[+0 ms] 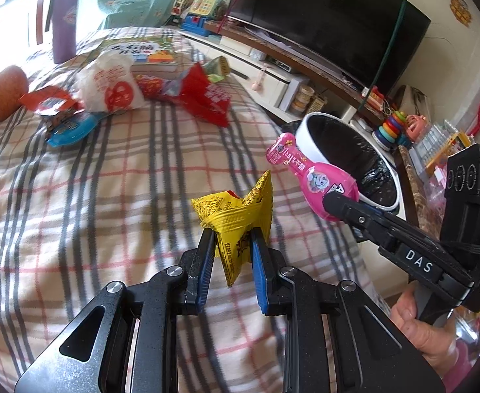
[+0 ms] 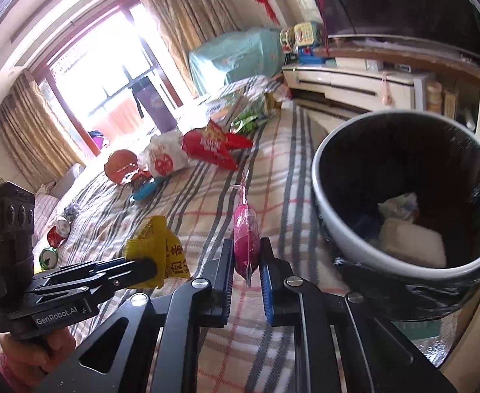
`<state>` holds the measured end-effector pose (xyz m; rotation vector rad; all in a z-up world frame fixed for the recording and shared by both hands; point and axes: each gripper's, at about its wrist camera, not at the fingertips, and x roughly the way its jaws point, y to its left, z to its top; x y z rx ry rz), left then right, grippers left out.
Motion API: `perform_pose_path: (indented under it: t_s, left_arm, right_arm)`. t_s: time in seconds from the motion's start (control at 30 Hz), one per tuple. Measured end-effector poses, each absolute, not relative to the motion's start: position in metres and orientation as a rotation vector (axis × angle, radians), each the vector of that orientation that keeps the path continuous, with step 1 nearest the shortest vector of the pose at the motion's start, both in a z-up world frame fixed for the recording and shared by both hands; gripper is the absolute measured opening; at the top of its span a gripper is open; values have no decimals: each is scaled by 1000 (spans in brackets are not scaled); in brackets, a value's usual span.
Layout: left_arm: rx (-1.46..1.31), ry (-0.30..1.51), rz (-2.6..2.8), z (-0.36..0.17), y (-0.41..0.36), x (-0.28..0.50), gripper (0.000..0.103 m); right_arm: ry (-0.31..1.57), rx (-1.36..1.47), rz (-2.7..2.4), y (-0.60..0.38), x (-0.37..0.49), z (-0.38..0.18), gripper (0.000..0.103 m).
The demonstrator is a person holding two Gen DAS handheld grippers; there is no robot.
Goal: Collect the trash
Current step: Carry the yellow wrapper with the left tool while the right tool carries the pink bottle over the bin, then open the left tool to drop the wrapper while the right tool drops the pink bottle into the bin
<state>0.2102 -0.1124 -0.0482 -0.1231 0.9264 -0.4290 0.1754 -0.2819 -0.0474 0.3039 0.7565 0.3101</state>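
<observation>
My left gripper [image 1: 231, 239] is clamped on a crumpled yellow plastic wrapper [image 1: 240, 216], held above the plaid blanket [image 1: 109, 196]. My right gripper [image 2: 246, 255] pinches a pink bowling-pin-shaped candy packet [image 2: 247, 239], raised just beside the white round bin with a black liner [image 2: 331, 229]; some trash already lies inside. Farther back on the blanket: red snack bag [image 1: 207, 98], white printed bag [image 1: 109, 85], blue wrapper [image 1: 68, 131].

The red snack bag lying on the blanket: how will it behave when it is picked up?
The red snack bag looks torn open and crumpled, so it is probably light and floppy and would sag from the tongs. Its glossy film may slip, so a fold probably holds better.
</observation>
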Motion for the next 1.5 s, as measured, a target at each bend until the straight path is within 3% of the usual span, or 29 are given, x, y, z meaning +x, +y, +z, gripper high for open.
perform_pose_path:
  t_s: [0.6,1.5]
  left_arm:
    - [-17,865,-583,-15,-194,218,21]
    - [95,883,-649,-12,-271,255,21]
  right_arm:
    - [701,304,145,-361,152,-20,15]
    - [769,282,61,-411,175,-22,15]
